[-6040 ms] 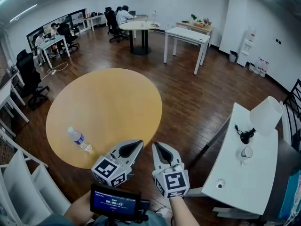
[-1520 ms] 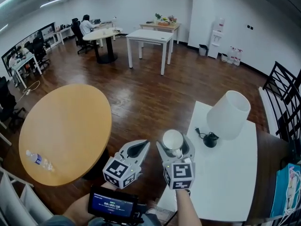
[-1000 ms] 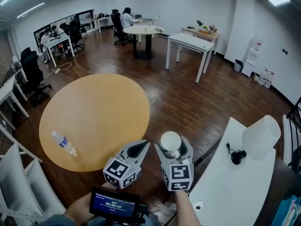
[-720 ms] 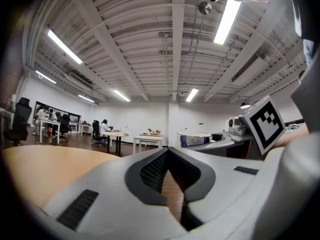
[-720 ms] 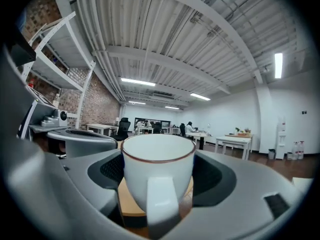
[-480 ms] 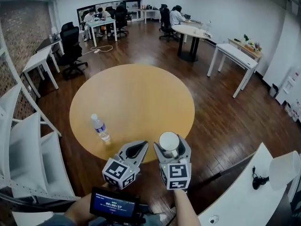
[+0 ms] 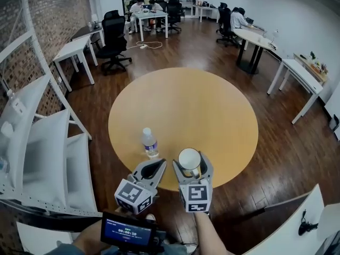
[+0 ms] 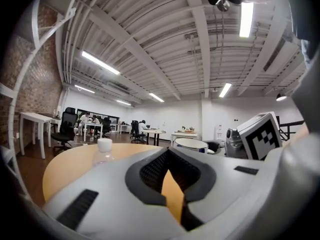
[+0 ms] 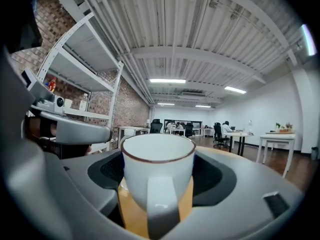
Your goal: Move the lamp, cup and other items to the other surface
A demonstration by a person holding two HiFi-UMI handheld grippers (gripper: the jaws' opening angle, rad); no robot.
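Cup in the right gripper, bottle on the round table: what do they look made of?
Cup: probably glazed ceramic; opaque white, smooth surface, thin brown line round the rim. Bottle: likely clear plastic; see-through body, white cap.

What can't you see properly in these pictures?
- Lamp: cut off by the bottom right edge of the head view.
- Bottle: in the left gripper view only its cap and shoulder show above the left gripper's jaw. Its label is too small to read in the head view.
- Cup: its base is hidden between the right gripper's jaws.
- Screen: its print is too small to read.
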